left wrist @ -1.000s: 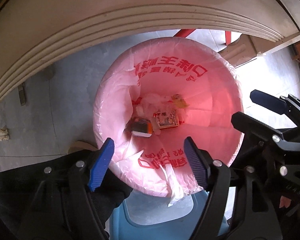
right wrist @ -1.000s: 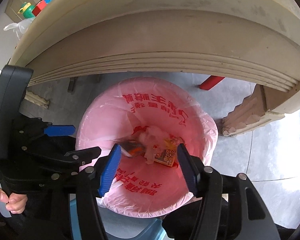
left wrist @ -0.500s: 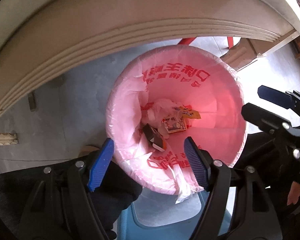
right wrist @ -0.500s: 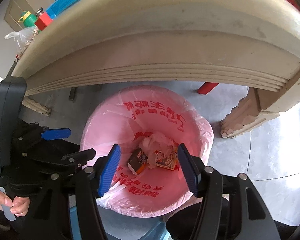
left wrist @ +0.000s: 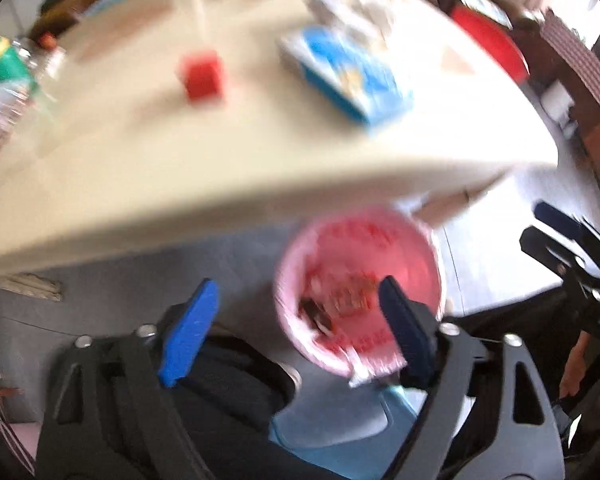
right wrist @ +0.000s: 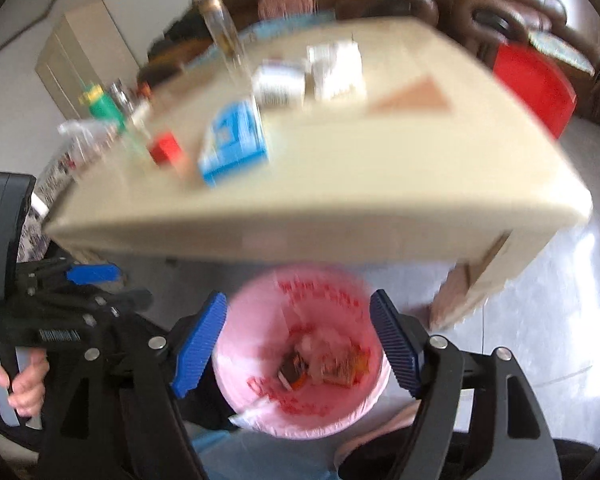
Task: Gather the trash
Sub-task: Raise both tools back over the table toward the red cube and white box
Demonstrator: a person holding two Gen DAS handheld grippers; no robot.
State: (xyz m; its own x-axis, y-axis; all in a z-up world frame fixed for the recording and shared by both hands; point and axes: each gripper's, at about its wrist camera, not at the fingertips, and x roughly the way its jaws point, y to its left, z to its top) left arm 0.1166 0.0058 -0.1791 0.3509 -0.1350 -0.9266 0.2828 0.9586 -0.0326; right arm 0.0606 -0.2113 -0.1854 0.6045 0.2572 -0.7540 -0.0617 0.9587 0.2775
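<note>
The cream table (right wrist: 340, 184) sits up ahead with a blue box (right wrist: 236, 140) lying long-ways on top, nearer the wide-open, empty right gripper (right wrist: 298, 344) than the wide-open, empty left gripper (left wrist: 296, 328).

Both wrist cameras looked forward and downward, each framed by its own gripper's blue-padded fingers at the bottom. The left wrist view sat left of the pink-lined trash bin (left wrist: 358, 292), with the right gripper (left wrist: 572, 252) at its right edge. The right wrist view hung more squarely over the bin (right wrist: 300, 352), with the left gripper (right wrist: 80, 292) at its left edge. Both blurred views shared the bin, the cream tabletop (left wrist: 180, 152) above it, a blue box (right wrist: 234, 144) and a red cube (right wrist: 165, 151).
</note>
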